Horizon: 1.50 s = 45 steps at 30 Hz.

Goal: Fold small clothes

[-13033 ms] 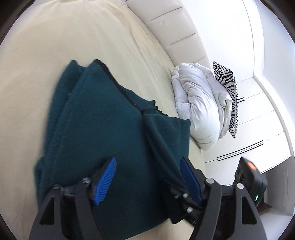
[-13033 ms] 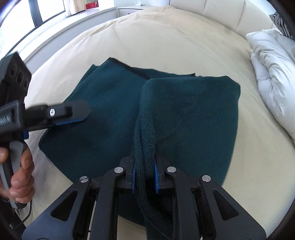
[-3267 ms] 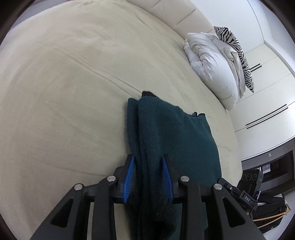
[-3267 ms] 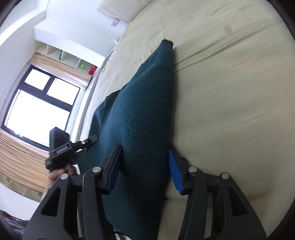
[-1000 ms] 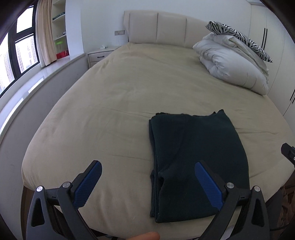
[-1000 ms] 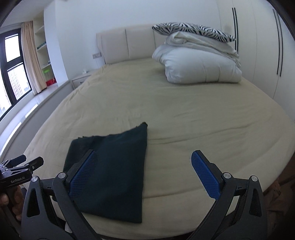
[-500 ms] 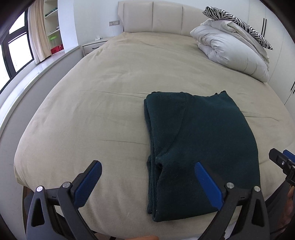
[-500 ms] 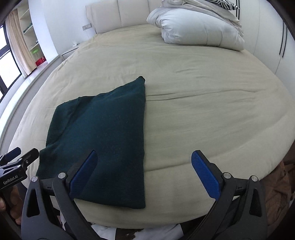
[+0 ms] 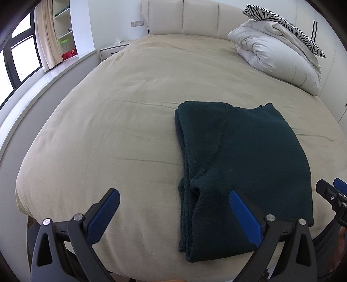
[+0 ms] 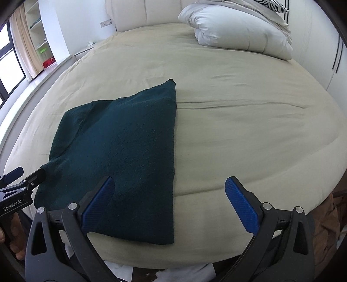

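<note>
1. We see only the tip of the right gripper (image 9: pixel 331 195) at the left wrist view's right edge; its jaws' spread cannot be judged there.
2. The left gripper (image 10: pixel 20 176) is cut off at the right wrist view's left edge.
3. The hand (image 10: pixel 13 236) holding it shows only partly.
4. The zebra pillow (image 10: pixel 271 4) is cropped by the top edge.
5. Items on the shelves (image 9: pixel 65 36) are too small to identify.
6. The sweater (image 9: pixel 238 164) hides its inner layers.
</note>
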Motion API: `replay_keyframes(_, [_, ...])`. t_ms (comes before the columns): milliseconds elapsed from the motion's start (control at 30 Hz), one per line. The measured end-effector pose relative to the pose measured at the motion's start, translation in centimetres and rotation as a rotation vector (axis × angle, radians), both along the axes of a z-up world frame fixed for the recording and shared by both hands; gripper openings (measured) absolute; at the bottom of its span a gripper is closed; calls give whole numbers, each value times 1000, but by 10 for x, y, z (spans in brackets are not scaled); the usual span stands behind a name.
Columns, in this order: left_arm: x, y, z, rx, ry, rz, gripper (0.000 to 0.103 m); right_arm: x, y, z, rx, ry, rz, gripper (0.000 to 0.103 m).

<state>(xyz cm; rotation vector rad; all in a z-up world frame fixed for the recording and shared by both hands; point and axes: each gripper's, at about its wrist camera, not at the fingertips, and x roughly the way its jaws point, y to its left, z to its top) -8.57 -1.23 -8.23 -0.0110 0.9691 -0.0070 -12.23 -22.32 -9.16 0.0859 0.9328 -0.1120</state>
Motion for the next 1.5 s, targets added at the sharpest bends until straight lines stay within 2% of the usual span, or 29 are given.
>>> replay_keyframes(1500, [-1, 1, 0, 2, 0, 4, 103, -1, 8, -4, 5, 5, 5, 103])
